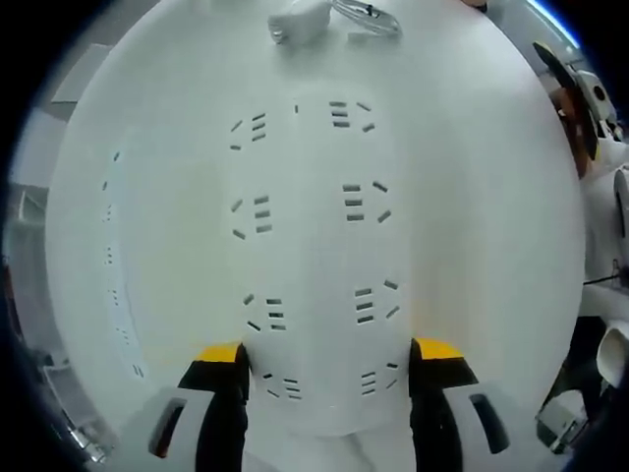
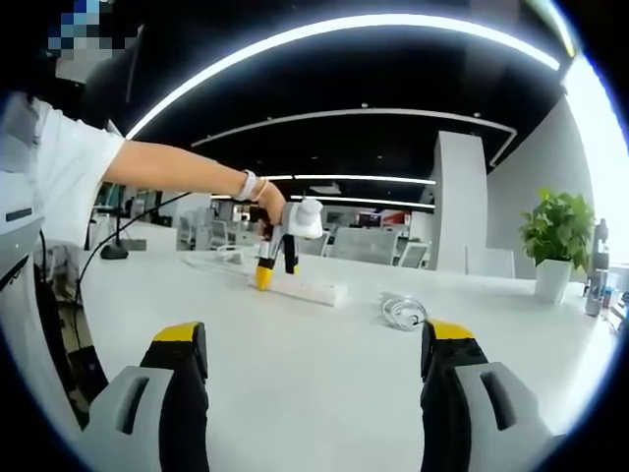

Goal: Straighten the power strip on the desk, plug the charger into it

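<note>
Between the yellow-tipped jaws of the left gripper [image 1: 329, 369], seen in the left gripper view, lies the near end of the white power strip [image 1: 314, 256] — the jaws stand at its two sides, closed against it as far as can be told. Its rows of sockets run away from the camera across the white counter [image 1: 472, 197]. Past its far end sit a white charger [image 1: 300, 20] and, just right of it, a coiled cable [image 1: 369, 18].

Across the counter [image 2: 314, 374] in the right gripper view, the right gripper [image 2: 314, 359] hangs wide open and empty. Farther off, a person's hand [image 2: 267, 205] holds the left gripper [image 2: 275, 267] down on the power strip [image 2: 307, 290]; the coiled cable [image 2: 403, 312] lies to its right — a potted plant [image 2: 558, 241] stands at far right.
</note>
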Available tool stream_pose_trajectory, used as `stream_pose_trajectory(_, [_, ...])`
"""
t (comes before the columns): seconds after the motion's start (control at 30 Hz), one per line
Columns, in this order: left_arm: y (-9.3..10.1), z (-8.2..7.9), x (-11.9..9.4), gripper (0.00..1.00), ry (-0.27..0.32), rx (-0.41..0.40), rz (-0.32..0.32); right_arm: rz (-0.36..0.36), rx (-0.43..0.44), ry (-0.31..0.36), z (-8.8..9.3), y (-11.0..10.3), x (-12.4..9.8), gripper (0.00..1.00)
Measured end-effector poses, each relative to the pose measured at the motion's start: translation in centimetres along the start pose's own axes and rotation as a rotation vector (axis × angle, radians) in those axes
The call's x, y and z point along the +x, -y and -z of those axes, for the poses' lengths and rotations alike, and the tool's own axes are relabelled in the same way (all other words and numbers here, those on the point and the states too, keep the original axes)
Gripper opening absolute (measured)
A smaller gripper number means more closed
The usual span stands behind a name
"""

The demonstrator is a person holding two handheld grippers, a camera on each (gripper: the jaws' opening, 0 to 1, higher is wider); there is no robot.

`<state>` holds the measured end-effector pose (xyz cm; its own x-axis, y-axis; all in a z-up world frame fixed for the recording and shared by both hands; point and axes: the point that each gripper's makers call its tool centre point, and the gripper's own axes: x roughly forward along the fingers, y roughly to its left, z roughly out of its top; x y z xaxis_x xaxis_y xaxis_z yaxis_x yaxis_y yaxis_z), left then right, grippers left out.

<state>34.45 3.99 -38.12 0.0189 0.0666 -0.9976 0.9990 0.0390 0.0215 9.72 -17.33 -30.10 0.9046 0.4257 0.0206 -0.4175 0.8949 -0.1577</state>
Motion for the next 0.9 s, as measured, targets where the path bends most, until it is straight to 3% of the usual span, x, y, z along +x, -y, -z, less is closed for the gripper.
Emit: stream_pose_trajectory(0.9, [-1.9,0.1,0.0,0.67,0.003,0.011,-0.001,0.008,0.001,-0.005,0.2,-0.2,-0.1,0.89])
